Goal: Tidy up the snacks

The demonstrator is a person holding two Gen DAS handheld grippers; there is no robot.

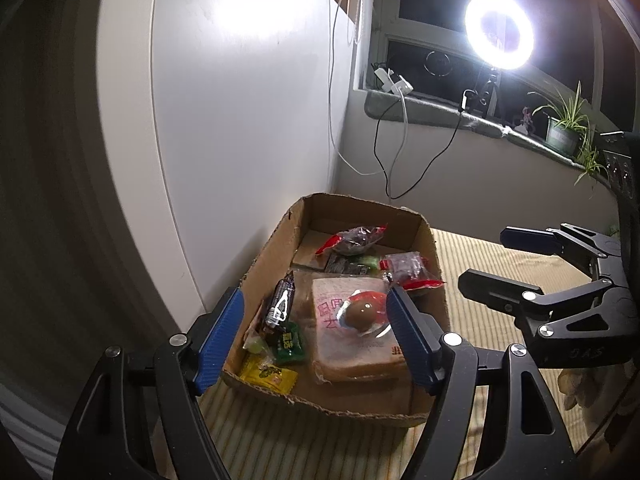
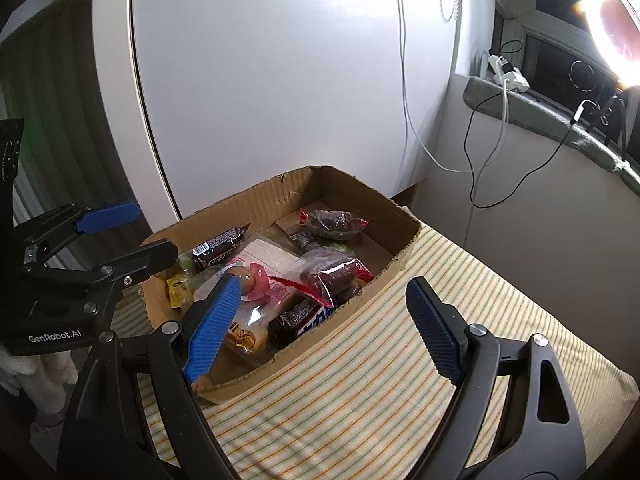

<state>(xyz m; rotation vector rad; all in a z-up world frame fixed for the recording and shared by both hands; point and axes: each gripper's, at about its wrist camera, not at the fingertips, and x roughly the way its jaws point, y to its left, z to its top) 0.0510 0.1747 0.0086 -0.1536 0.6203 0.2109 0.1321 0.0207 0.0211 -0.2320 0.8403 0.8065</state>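
Observation:
An open cardboard box (image 1: 276,240) holds several snacks: a wrapped bread slice (image 1: 352,344), a packed egg (image 1: 362,312), a dark chocolate bar (image 1: 282,300), a green packet (image 1: 290,344), a yellow packet (image 1: 268,374) and red-edged date packs (image 1: 356,236). My left gripper (image 1: 316,332) is open and empty, raised over the box's near end. My right gripper (image 2: 324,320) is open and empty, above the box's near wall (image 2: 320,344). The right gripper also shows in the left wrist view (image 1: 508,264), and the left gripper in the right wrist view (image 2: 132,232).
The box stands on a striped cloth (image 2: 400,380) against a white panel (image 1: 240,120). Cables (image 1: 380,152) hang from a windowsill with a ring light (image 1: 500,28) and a potted plant (image 1: 564,128).

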